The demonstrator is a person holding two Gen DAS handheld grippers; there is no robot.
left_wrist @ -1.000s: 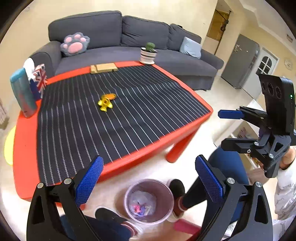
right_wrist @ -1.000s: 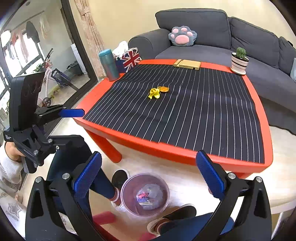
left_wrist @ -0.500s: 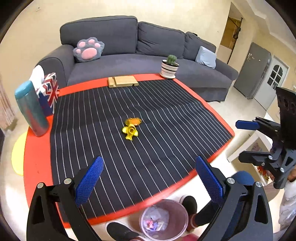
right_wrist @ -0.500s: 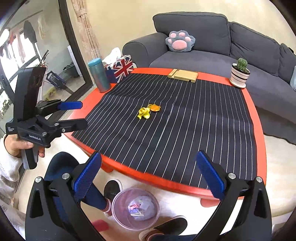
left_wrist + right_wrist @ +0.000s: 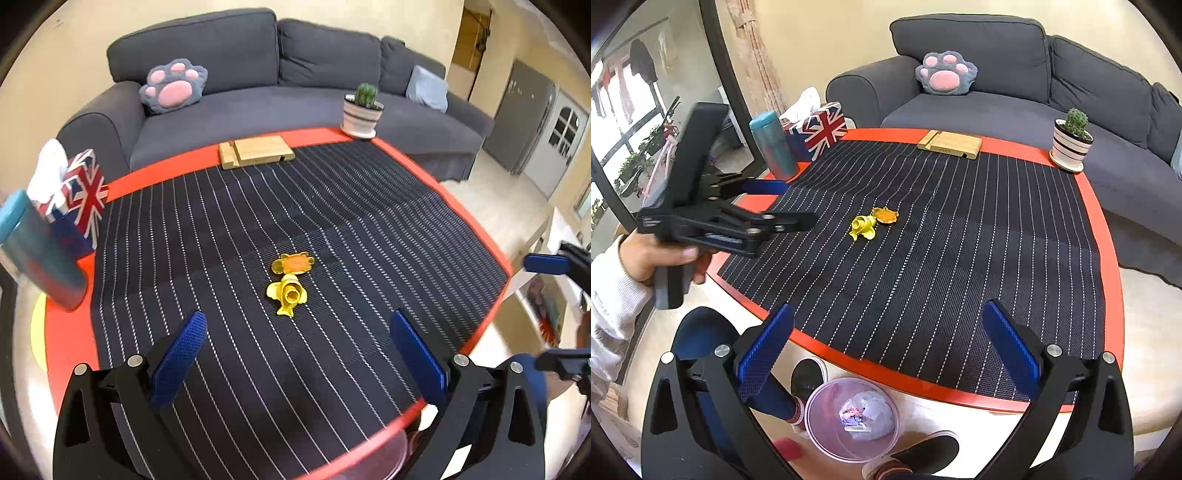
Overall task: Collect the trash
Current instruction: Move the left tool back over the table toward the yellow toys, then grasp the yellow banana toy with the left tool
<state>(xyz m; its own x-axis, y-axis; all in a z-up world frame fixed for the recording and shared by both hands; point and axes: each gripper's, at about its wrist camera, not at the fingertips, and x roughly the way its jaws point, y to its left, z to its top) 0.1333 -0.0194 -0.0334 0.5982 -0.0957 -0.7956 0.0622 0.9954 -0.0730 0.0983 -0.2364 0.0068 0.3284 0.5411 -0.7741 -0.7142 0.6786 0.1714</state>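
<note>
No readable writing or brand appears on any item; the only marking is the Union Jack print on the tissue box [image 5: 819,129]. A small label on the left gripper's body is too small to read.

Trash: a yellow piece [image 5: 287,294] and an orange wrapper [image 5: 293,263] lie touching each other near the centre of the striped mat [image 5: 229,258] covering the red surface [image 5: 1108,266]. In the right wrist view the same pair shows as yellow piece [image 5: 863,226] and wrapper [image 5: 885,215].

Left gripper [image 5: 295,345]: jaws spread wide, holding nothing, hovering above the mat with the trash just ahead of them. Right gripper [image 5: 888,338]: jaws spread wide, empty, above the near edge of the surface. The bin [image 5: 852,419] stands on the floor below that edge, between the person's shoes, with scraps inside.

Change from the earlier frames: both grippers have advanced from over the floor and bin toward the trash; the left one now sits over the mat, and the bin has dropped almost out of its view. Jaw opening is unchanged. The trash has not moved.
</note>
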